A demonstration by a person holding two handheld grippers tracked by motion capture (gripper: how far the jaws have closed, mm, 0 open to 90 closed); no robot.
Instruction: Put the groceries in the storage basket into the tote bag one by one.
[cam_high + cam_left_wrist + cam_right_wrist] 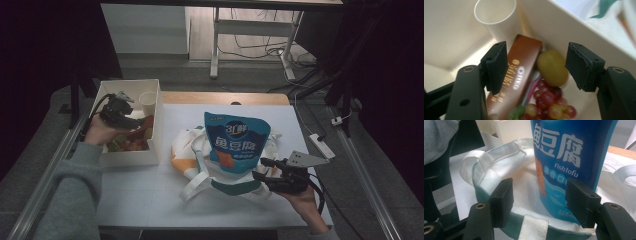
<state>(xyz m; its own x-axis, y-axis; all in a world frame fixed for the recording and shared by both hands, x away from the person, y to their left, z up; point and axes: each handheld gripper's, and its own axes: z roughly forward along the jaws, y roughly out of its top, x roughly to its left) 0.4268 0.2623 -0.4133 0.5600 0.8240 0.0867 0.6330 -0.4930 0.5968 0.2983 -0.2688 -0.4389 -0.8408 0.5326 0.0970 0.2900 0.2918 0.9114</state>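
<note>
Nearest the high camera: the person's grey sleeve (70, 195) at lower left, and the hand holding the right gripper (263, 169) at lower right.

Right gripper: jaws apart, nothing between them. In the right gripper view they stand either side of the near rim of the tote bag (506, 182), the teal edge and a white strap running just under the tips. Whether a jaw touches the fabric, I cannot tell.

Blue snack pouch (236, 141) (printed "Fishtofu" in the right gripper view): upright, its lower end down inside the bag's open mouth, top half standing clear above the rim. Bag lies on the white table (150, 195), centre, just to the right of the white box (131, 157).

Left gripper (131, 121): over the box, pointing down into it. Jaws wide apart and empty. In the left gripper view a brown packet (517, 75) with gold lettering lies below the left jaw; a yellow-green fruit (552, 67) sits between the jaws but lower, untouched. Red and green grapes (549, 105) lie just below the fruit, touching the packet's side.

Paper cup (496, 17): upright in the box's far corner, at the packet's far end.
</note>
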